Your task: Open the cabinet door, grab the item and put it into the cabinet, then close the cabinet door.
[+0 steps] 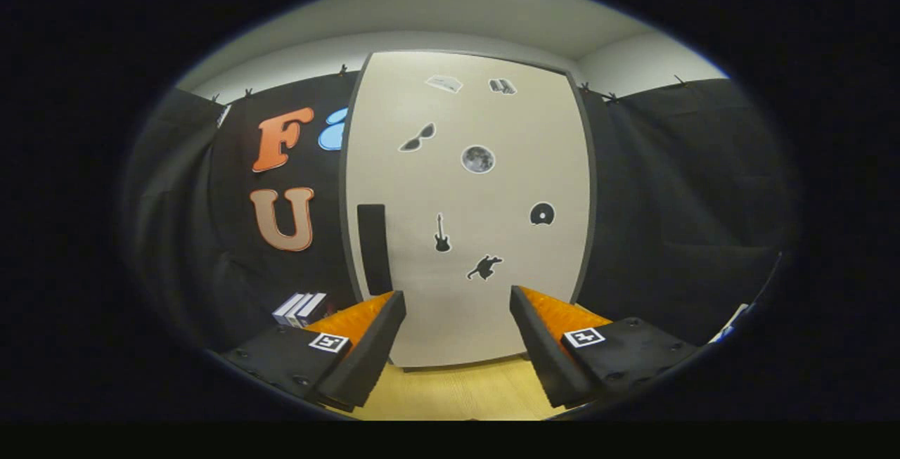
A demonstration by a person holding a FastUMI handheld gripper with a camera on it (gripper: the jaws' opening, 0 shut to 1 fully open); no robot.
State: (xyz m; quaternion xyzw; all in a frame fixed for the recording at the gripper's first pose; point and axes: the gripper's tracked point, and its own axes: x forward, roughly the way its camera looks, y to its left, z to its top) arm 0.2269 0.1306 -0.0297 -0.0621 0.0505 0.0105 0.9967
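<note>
Pale cabinet door (467, 213) w/ dark stickers sits shut, its dark upright handle (373, 248) beyond the left finger. Gripper (457, 304) spread apart, holding nothing (white boxes (301, 308) left of the door). Fits door not opened or already re-closed; can't tell which.

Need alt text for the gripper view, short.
The hand-held gripper is open, holding nothing, and faces a closed cabinet door with small stickers and a dark handle near its edge. A small white box sits beside the cabinet, on the wooden tabletop.
</note>
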